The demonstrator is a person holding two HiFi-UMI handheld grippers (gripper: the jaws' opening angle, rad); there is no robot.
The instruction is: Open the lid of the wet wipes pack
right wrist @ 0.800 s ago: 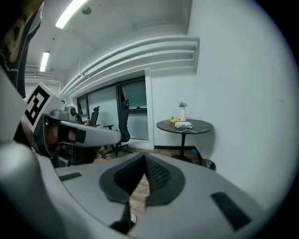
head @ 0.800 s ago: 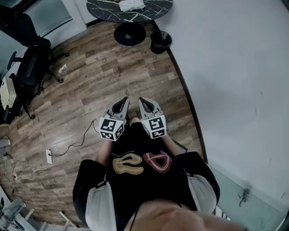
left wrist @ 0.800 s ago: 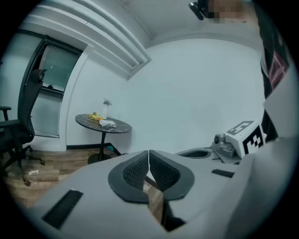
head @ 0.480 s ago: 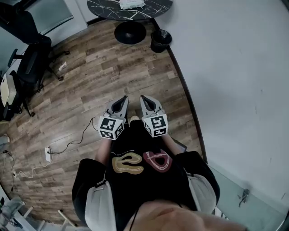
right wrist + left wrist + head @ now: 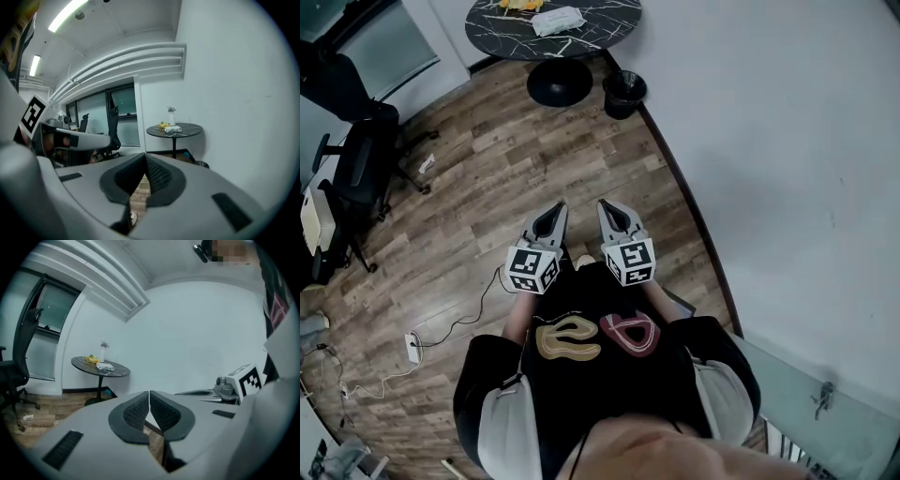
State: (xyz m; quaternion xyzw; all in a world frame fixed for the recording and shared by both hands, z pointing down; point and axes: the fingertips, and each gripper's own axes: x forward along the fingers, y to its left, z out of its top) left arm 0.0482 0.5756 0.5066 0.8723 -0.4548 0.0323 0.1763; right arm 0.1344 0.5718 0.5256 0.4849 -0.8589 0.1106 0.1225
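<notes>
The wet wipes pack (image 5: 557, 20) lies on a round black marble table (image 5: 609, 19) far ahead at the top of the head view; the pack also shows small in the left gripper view (image 5: 105, 367) and in the right gripper view (image 5: 173, 129). Both grippers are held side by side in front of the person's chest, well short of the table. My left gripper (image 5: 557, 208) is shut with nothing in it, jaws meeting at the tips (image 5: 149, 393). My right gripper (image 5: 607, 206) is shut and empty too (image 5: 144, 156).
A black bin (image 5: 624, 91) stands by the table's base beside the white wall (image 5: 787, 169). Black office chairs (image 5: 352, 159) stand at the left. A power strip with a cable (image 5: 413, 345) lies on the wooden floor. Yellow items (image 5: 517, 5) sit on the table behind the pack.
The table and pack have come further into the head view, a little nearer. Both grippers stay shut and side by side, the view shifted slightly.
</notes>
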